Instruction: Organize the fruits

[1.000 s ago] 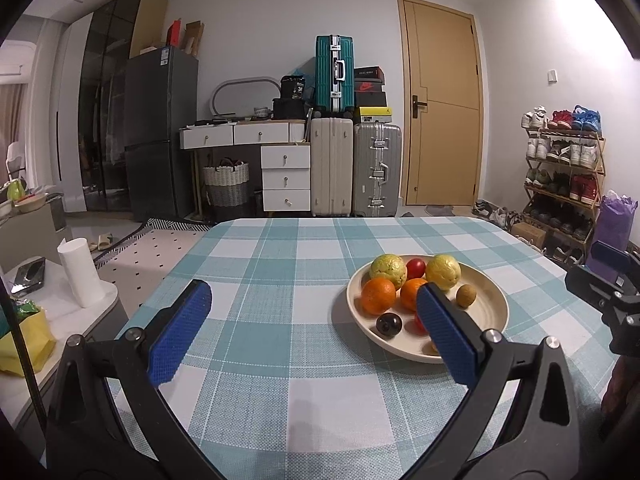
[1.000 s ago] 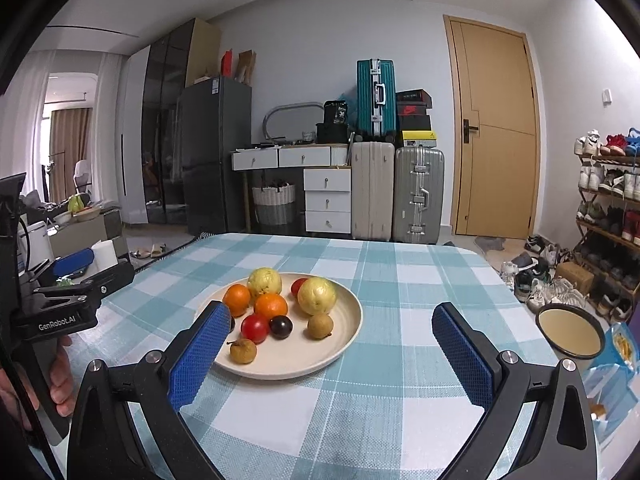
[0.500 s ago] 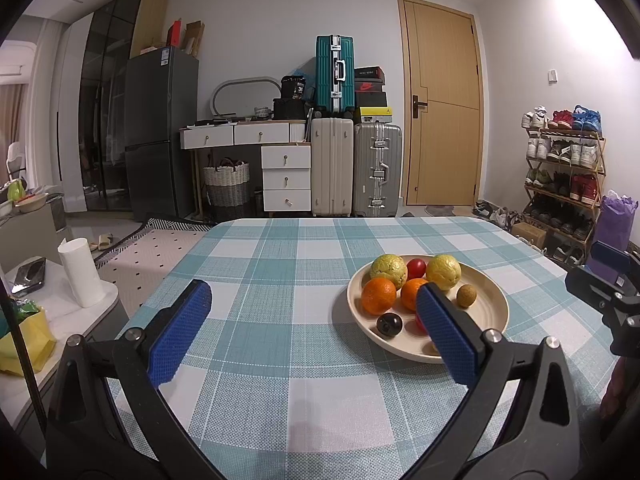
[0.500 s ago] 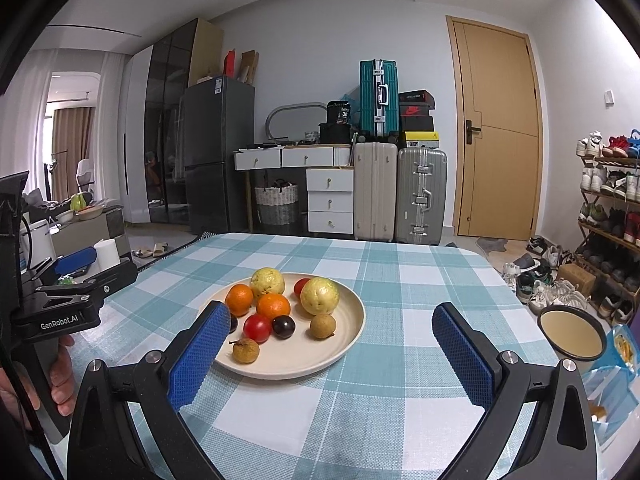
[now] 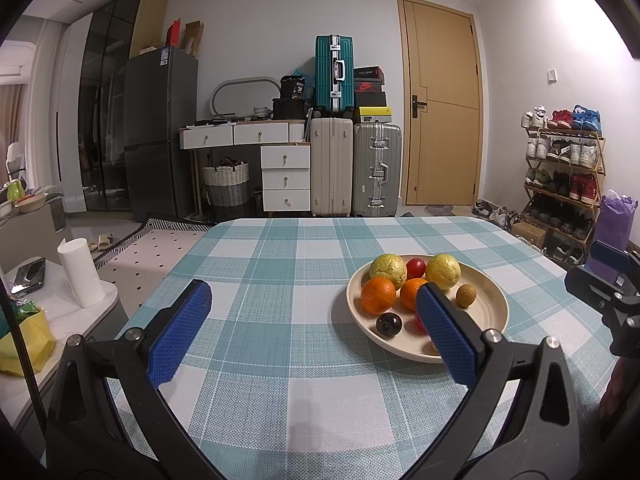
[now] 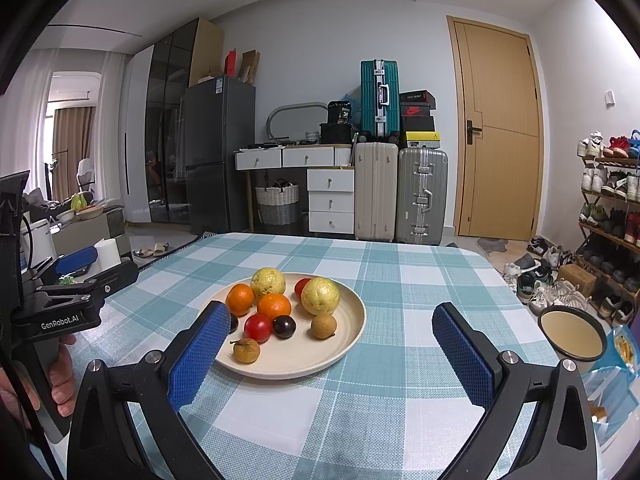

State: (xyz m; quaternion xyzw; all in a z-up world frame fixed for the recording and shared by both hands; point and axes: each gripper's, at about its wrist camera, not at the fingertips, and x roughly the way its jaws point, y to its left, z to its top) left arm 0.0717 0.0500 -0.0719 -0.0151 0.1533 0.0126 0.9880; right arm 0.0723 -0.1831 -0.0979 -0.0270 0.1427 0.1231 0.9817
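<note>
Checked tablecloth, suitcases behind

- A checked teal cloth covers the worktop.
- Three suitcases stand by a wooden door.
- A shoe rack lines the right wall.
- A grey fridge stands left.

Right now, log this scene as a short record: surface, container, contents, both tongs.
surface: table with teal checked cloth
container: cream plate
contents: two oranges, two yellow-green fruits, red fruits, dark plums, two small brown fruits
left tongs: open, empty, above the cloth left of the plate
right tongs: open, empty, facing the plate
nearby: empty bowl off the table's right edge
</note>
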